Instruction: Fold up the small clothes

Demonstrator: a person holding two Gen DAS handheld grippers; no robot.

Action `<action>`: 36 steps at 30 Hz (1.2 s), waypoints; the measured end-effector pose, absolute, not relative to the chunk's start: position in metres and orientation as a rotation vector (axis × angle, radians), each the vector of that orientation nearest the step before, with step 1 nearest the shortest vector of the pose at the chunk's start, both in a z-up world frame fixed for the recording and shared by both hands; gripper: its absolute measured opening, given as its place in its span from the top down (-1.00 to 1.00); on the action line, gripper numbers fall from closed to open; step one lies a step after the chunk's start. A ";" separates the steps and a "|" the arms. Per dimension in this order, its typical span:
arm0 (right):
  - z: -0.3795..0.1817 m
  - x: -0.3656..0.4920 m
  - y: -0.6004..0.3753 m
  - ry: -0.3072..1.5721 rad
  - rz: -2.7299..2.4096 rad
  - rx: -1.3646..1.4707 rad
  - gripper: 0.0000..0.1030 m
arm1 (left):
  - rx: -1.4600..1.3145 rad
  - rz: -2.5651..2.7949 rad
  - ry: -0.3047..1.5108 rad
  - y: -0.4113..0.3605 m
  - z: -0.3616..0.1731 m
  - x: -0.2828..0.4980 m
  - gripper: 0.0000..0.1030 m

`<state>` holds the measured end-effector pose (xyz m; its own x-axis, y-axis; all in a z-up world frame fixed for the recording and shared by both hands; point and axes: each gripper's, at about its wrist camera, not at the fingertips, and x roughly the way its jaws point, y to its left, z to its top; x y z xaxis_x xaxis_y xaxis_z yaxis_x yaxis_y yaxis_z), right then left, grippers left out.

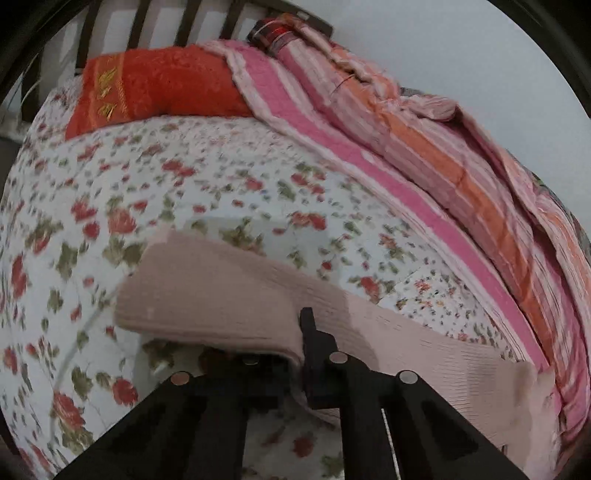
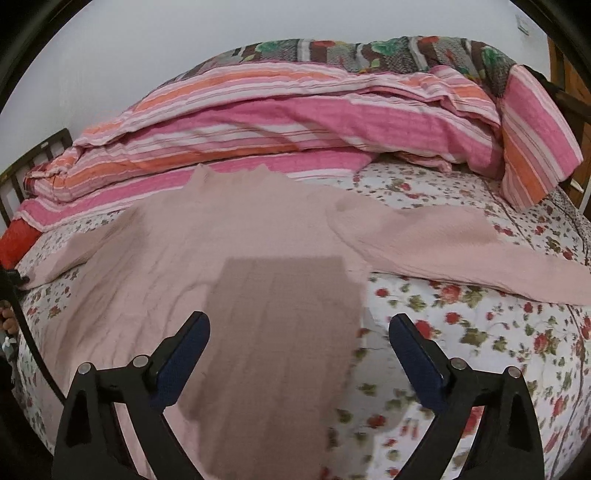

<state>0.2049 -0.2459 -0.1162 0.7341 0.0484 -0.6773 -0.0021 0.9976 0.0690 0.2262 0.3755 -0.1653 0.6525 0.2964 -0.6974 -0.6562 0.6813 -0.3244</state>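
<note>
A: Start at the bottom of the left wrist view. What is the left gripper doing?

B: Its jaws are pressed together on a fold of the pink knit sweater, lifting that edge clear of the floral bedsheet.

A: And the right gripper?

B: Its blue-padded fingers stand wide apart at the bottom of the right wrist view, holding nothing. Between them a darker panel of the same sweater lies doubled over the spread body.

A: So how far along is the folding?

B: Early to middle, I judge. One part looks turned in, but the body lies broad across the middle of the frame and a sleeve stretches out flat toward the right edge. That sleeve and the final halving appear undone.

A: Anything farther back?

B: A striped pink-and-orange quilt is heaped along the top of the frame, an orange pillow sits upper left, and a wooden headboard is behind it.
</note>
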 end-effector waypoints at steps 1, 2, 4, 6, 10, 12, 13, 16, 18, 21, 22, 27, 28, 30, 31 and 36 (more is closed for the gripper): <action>-0.116 0.202 -0.252 0.741 0.026 0.078 -0.87 | -0.583 0.576 0.636 0.373 -0.159 0.225 0.87; -0.115 0.199 -0.257 0.739 0.026 0.092 -0.87 | -0.547 0.560 0.625 0.363 -0.149 0.228 0.87; -0.115 0.193 -0.268 0.741 0.027 0.123 -0.87 | -0.500 0.497 0.616 0.342 -0.130 0.236 0.87; -0.116 0.188 -0.277 0.744 0.027 0.143 -0.87 | -0.430 0.424 0.582 0.309 -0.105 0.247 0.87; -0.115 0.177 -0.293 0.731 0.000 0.163 -0.87 | -0.333 0.289 0.550 0.236 -0.066 0.267 0.87; -0.112 0.170 -0.304 0.711 -0.033 0.171 -0.87 | -0.298 0.205 0.545 0.195 -0.053 0.280 0.87; -0.110 0.166 -0.310 0.702 -0.044 0.181 -0.87 | -0.267 0.166 0.541 0.171 -0.047 0.287 0.87; -0.104 0.153 -0.330 0.693 -0.058 0.212 -0.87 | -0.215 0.060 0.550 0.106 -0.038 0.303 0.87; -0.102 0.145 -0.340 0.691 -0.074 0.228 -0.87 | -0.204 -0.021 0.565 0.066 -0.038 0.314 0.87; -0.104 0.130 -0.358 0.691 -0.103 0.268 -0.87 | -0.167 -0.133 0.605 -0.001 -0.045 0.326 0.87; -0.105 0.126 -0.362 0.693 -0.104 0.281 -0.87 | -0.148 -0.169 0.623 -0.024 -0.051 0.330 0.87; -0.120 0.115 -0.374 0.721 -0.138 0.286 -0.87 | -0.130 -0.378 0.761 -0.114 -0.096 0.332 0.86; -0.124 0.115 -0.375 0.731 -0.140 0.288 -0.87 | -0.133 -0.415 0.787 -0.123 -0.105 0.329 0.83; -0.129 0.118 -0.375 0.747 -0.131 0.295 -0.87 | -0.094 -0.463 0.870 -0.143 -0.127 0.325 0.66; -0.130 0.118 -0.374 0.751 -0.124 0.295 -0.87 | -0.075 -0.459 0.898 -0.147 -0.134 0.323 0.52; -0.130 0.139 -0.358 0.749 -0.068 0.259 -0.87 | -0.130 -0.425 0.867 -0.110 -0.128 0.305 0.11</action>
